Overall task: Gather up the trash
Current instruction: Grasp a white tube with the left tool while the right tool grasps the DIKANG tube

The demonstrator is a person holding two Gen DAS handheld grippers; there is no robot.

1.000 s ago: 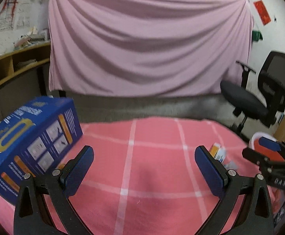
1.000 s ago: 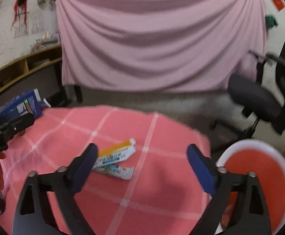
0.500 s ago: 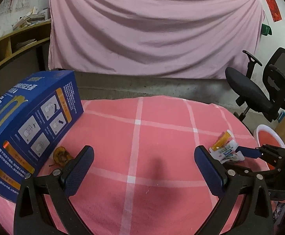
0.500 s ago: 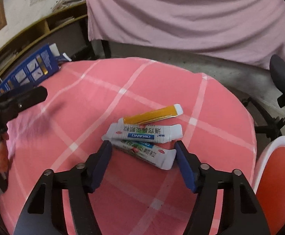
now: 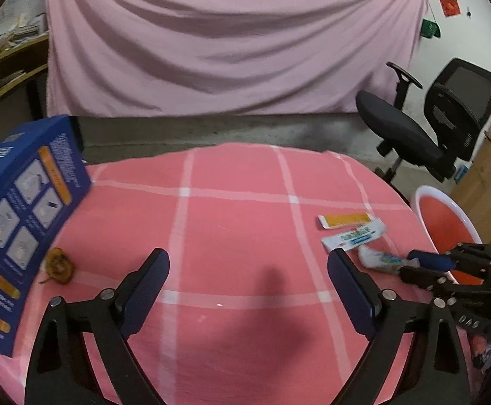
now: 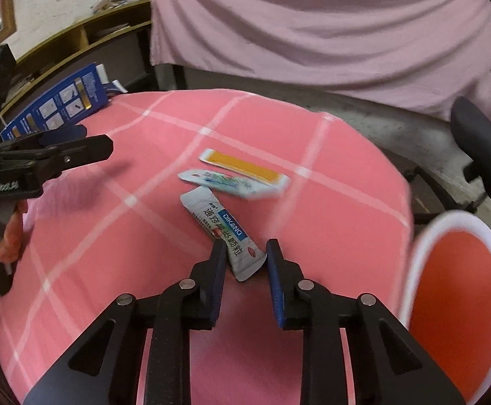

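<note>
Three sachets cluster on the table's (image 6: 117,236) right half: DIKANG sachet (image 6: 223,233) nearest, its near end between the right gripper's (image 6: 245,256) fingers; second sachet (image 6: 228,182) behind it; third sachet (image 6: 245,167) farthest. Bin (image 6: 458,290) off the right edge. Box (image 5: 19,216) far left, small scrap (image 5: 58,266) beside it. Left gripper (image 5: 248,273) over the middle.

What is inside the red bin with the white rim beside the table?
Inside the red bin with the white rim, only its bare red inner wall shows; no trash is visible there. Its bottom is cut off by the frame edge, so what lies deeper cannot be seen.
</note>
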